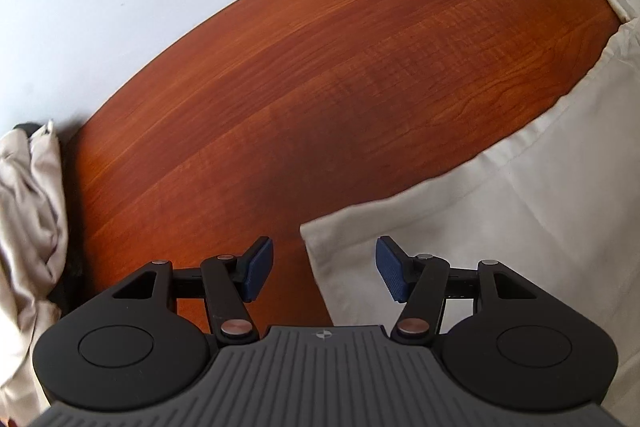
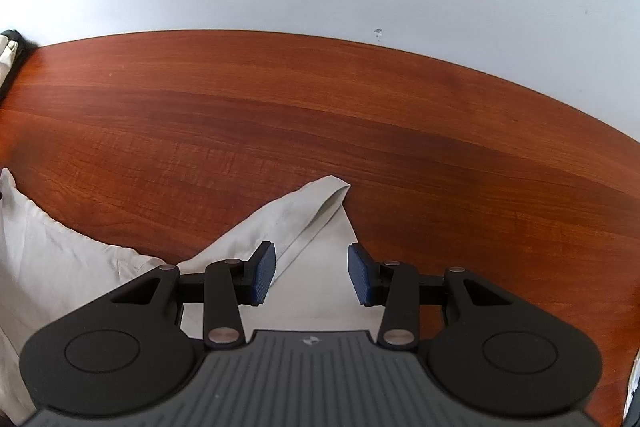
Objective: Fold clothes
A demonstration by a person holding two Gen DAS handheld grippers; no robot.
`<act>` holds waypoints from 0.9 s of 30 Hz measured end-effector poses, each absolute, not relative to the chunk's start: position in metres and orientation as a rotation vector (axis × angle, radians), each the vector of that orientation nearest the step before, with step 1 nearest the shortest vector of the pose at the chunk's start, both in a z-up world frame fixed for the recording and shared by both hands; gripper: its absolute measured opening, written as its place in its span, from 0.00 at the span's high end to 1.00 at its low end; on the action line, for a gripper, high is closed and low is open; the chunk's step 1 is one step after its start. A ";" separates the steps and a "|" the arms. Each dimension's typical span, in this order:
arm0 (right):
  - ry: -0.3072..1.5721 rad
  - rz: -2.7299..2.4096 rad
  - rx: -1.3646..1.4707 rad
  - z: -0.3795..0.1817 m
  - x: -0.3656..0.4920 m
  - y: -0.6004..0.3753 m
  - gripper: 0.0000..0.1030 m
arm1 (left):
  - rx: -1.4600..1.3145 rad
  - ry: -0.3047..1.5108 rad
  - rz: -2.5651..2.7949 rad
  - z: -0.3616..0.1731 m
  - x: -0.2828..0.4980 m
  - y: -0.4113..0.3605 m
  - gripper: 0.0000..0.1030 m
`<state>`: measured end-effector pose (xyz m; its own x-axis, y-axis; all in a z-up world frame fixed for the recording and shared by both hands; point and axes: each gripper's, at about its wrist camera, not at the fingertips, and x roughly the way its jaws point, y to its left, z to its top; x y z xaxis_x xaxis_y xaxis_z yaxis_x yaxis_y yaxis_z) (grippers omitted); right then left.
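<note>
Both tongs, left (image 1: 324, 269) and right (image 2: 312, 273), apart | cream cloth (image 1: 500, 211), smooth, creased | glossy reddish wood-grain surface (image 1: 320, 87)

The black left gripper with blue ribbed pads (image 1: 324, 269) has its jaws spread wide, gripping nothing; the matching black right gripper (image 2: 312, 273) likewise gapes, unladen.

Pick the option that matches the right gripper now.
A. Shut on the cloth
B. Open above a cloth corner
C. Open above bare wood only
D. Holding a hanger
B: the right gripper has its blue pads spread apart, empty, with the cloth corner lying between and beyond them on the table.
</note>
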<state>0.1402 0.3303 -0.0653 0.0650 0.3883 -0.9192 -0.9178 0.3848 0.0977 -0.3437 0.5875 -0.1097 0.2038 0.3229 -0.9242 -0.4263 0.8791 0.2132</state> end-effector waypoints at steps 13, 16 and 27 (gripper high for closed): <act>1.080 1.070 -0.611 -0.093 0.152 0.353 0.55 | -0.113 1.226 0.512 -0.116 -0.339 0.587 0.51; 1.075 1.061 -0.611 -0.100 0.153 0.358 0.55 | -0.134 1.216 0.495 -0.116 -0.340 0.584 0.68; 1.044 1.052 -0.628 -0.119 0.155 0.372 0.51 | -0.126 1.208 0.480 -0.117 -0.337 0.573 0.91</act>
